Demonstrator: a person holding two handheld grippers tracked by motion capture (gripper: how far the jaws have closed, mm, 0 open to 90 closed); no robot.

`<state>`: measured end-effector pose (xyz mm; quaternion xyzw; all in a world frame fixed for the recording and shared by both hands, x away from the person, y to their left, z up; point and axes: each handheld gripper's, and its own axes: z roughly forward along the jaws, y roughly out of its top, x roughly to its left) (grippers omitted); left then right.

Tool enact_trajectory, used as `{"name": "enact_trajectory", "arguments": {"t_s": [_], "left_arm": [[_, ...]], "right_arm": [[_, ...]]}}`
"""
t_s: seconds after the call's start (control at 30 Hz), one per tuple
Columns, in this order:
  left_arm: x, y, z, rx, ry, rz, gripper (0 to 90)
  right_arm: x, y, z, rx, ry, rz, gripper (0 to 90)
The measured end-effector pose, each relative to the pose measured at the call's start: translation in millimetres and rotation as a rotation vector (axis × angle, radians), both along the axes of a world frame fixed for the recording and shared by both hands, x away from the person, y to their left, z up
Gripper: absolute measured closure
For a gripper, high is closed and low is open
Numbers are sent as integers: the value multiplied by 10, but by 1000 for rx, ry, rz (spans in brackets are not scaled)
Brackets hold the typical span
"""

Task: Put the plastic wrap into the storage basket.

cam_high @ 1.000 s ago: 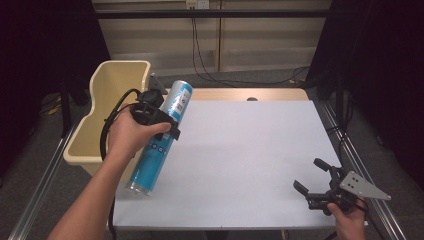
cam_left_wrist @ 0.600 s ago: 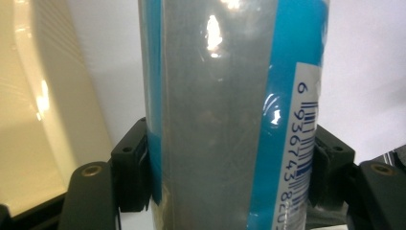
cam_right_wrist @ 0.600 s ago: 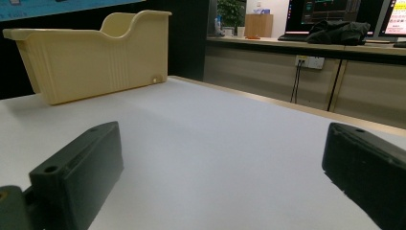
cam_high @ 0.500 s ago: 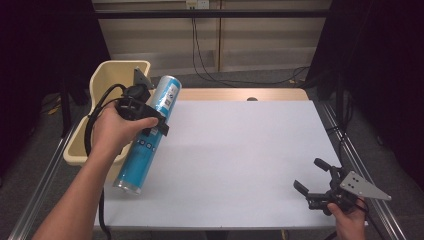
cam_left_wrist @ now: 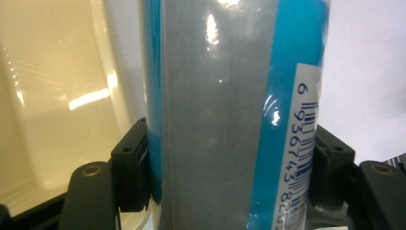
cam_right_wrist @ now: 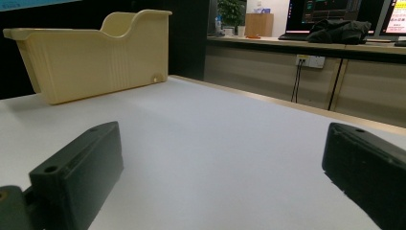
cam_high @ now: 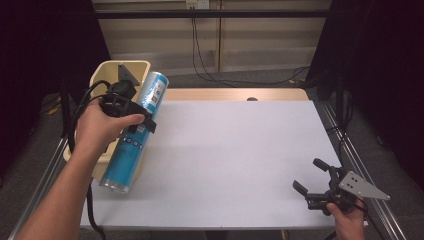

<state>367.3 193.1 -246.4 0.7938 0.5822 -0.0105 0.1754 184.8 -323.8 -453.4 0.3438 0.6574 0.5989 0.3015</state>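
- A tall blue cylindrical can with a grey panel and a white barcode label is held clear of the table by the left gripper, at about nine o'clock in the high view, over the table's left edge.
- The can's long axis is tilted: its flat top is pointed toward one o'clock, up and away from the person, and its silver base toward seven o'clock, near the front left corner.
- The can is clamped across its middle; in the left gripper view the black pads are pressed against both sides of the can, the barcode running lengthwise on the right.
- A cream plastic bin with a scooped rim is seen just behind and beside the can, at ten o'clock, hanging off the table's left side; the can's upper end is overlapped with the bin's right wall in the high view, though whether they touch cannot be told.
- The white rectangular tabletop is spread from the can toward three o'clock.
- The right gripper is held low at five o'clock, well apart from the can, its jaws spread with nothing between them; in the right gripper view the bin is seen across the table at eleven o'clock.
- Black cables are draped behind the table's wooden far edge at twelve o'clock.
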Motion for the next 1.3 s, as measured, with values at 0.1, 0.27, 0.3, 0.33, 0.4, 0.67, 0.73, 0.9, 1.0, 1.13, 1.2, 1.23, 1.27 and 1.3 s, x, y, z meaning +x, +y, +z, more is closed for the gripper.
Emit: {"name": "enact_trajectory", "arguments": {"t_s": [0.1, 0.27, 0.3, 0.33, 0.4, 0.67, 0.73, 0.9, 1.0, 1.13, 1.2, 1.23, 1.27, 1.3], "left_arm": [[3, 60, 0, 8, -5, 13, 322], [-2, 158, 2, 13, -5, 23, 322], [-3, 173, 2, 18, -4, 26, 322], [-3, 189, -2, 17, -7, 31, 322], [1, 227, -1, 21, -2, 35, 322], [13, 361, -36, 28, 2, 52, 322], [17, 391, -52, 23, 5, 56, 322], [29, 456, -78, 35, 2, 65, 321], [43, 489, -94, 34, 4, 72, 322], [62, 515, -120, 41, 2, 84, 321], [73, 524, -140, 44, -2, 87, 321], [77, 524, -150, 48, -3, 91, 321], [81, 529, -157, 45, -2, 91, 321], [90, 536, -165, 48, 2, 88, 321]], "right_arm": [[0, -1, -2, 0, 3, -1, 0], [2, 6, -3, -1, 4, 2, 0], [5, 10, -4, -2, 3, 2, 0], [6, 12, -5, -2, 4, 3, 0], [8, 17, -6, -4, 3, 5, 0], [11, 15, -10, -4, 4, 7, 0], [11, 17, -11, -4, 5, 7, 0], [12, 21, -12, -8, 6, 8, 0], [14, 21, -14, -8, 7, 7, 0], [13, 26, -12, -8, 7, 7, 0], [12, 28, -12, -9, 7, 8, 0], [13, 28, -13, -9, 8, 8, 0], [13, 28, -14, -9, 8, 8, 0], [13, 28, -14, -9, 8, 8, 0]]}}
